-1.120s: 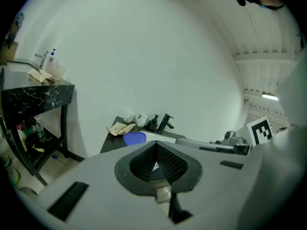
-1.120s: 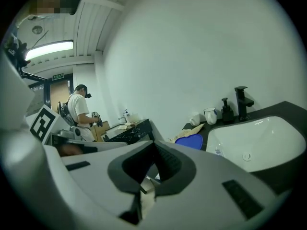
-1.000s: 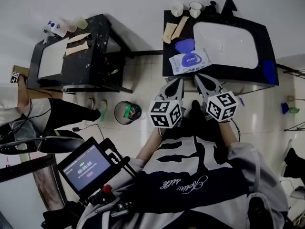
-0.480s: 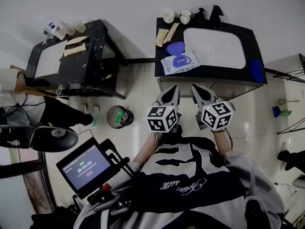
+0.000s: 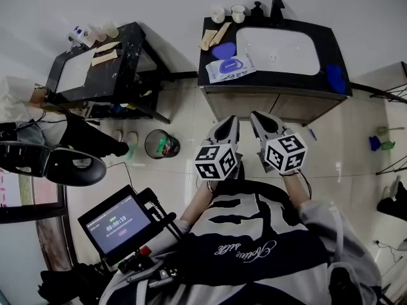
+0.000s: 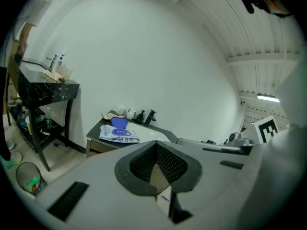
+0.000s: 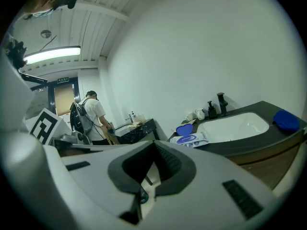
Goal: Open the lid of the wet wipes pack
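Head view: the dark surface (image 5: 273, 89) with the sink (image 5: 299, 56) now sits higher and smaller in the upper right of the frame than it did a second ago. Back then its near edge almost touched the two grippers. The left gripper (image 5: 227, 124) and right gripper (image 5: 261, 121) now hang over the floor at frame centre, well apart from the surface. Both have their jaws closed, with nothing between them.

The wipes pack (image 5: 232, 69) lies on the surface just left of the sink and has not been moved. A blue flap (image 5: 224, 50) stands at its far edge. We judge this to be the lid, already up, though we cannot be sure. If so, we are backing off from finished work. If not, we need to approach again.
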{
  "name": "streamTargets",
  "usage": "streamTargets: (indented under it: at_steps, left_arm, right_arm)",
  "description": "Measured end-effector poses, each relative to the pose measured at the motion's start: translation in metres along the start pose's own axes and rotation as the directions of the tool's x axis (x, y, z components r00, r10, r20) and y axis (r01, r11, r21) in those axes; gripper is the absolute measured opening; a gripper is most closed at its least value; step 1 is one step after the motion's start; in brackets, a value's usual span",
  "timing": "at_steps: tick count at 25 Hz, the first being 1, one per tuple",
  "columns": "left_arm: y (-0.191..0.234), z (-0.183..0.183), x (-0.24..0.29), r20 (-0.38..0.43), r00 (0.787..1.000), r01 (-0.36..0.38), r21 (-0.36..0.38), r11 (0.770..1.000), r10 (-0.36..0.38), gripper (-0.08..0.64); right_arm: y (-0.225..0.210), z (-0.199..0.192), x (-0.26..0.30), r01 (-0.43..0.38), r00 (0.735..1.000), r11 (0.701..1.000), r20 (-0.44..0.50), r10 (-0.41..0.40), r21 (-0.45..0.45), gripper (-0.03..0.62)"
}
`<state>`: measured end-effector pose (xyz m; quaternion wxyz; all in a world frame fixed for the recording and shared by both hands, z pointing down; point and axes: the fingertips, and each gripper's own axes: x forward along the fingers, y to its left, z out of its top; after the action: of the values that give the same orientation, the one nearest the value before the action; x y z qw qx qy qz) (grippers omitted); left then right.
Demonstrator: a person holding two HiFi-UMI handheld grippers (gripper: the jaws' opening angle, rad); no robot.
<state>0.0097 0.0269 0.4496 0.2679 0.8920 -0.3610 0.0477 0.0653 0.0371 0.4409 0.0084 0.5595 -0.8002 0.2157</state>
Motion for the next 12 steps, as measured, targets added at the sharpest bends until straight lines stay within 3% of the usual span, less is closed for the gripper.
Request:
streamTargets:
  at_steps: [8,12]
  left_arm:
    - [-0.071,-0.063,-0.077,-0.041,0.999,-0.031,-0.003,1.0,0.031,-0.002]
    - [-0.085,-0.071,-0.092,-0.059,0.998,-0.029,0.003,1.0,0.029,-0.002]
  right_arm:
    - [0.035,-0.03,-0.112,-0.01,0.999,0.999,0.039,0.008,0.044,-0.002]
    - [0.045,-0.036,-0.127,-0.022,0.999,0.998,0.035,0.02,0.062,-0.002]
